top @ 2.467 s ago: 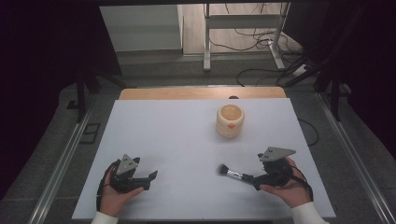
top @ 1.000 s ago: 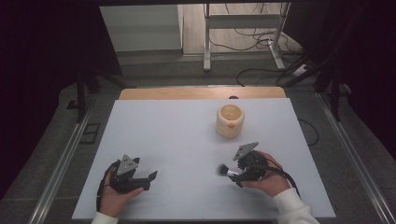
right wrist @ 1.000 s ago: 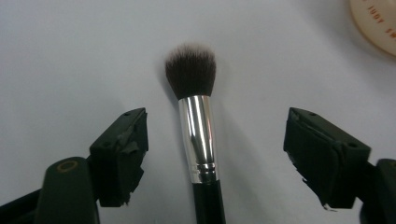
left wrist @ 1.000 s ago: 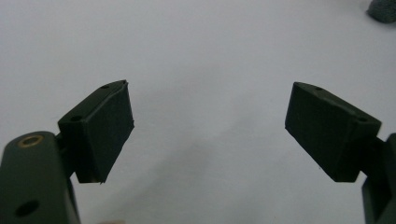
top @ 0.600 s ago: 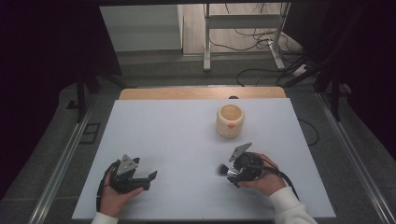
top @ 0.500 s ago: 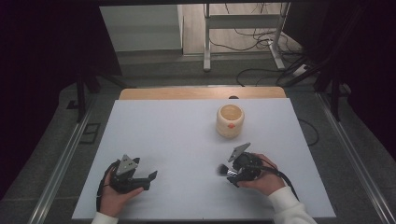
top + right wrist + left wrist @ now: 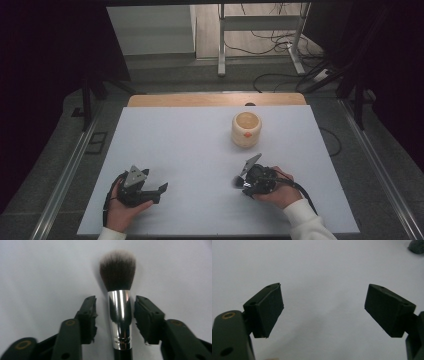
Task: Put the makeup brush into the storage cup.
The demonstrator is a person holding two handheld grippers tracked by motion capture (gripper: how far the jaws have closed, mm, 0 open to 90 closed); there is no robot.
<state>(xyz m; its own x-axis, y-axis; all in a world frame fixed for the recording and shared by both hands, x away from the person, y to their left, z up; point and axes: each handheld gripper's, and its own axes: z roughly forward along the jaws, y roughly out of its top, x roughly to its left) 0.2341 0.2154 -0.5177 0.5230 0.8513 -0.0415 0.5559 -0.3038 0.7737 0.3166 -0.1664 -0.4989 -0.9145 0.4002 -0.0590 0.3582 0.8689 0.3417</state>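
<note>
Your makeup brush (image 7: 119, 315) lies on the white table (image 7: 190, 145), lower right of centre in the high view; in the right gripper view its silver ferrule runs up the middle of the frame and the dark, pale-tipped bristles fan out above it. Your right gripper (image 7: 115, 315) has its two jaws on either side of that ferrule, a thin gap showing on each side, so they bracket the brush without yet pinching it. Compared with 2.5 seconds back, your right hand (image 7: 275, 192) has swung in toward the frame's centre and turned over the brush, whose handle then stuck out in plain sight; over the last half second nothing much has shifted. Above it, upper right of centre, stands the cream round jar (image 7: 246, 128) with an orange mark on its side, exactly where it stood before. In the lower left of the high view, your left gripper (image 7: 161, 189) rests on the table where it was earlier, its jaws spread wide over bare white surface in the left gripper view. No writing or brand can be read anywhere
</note>
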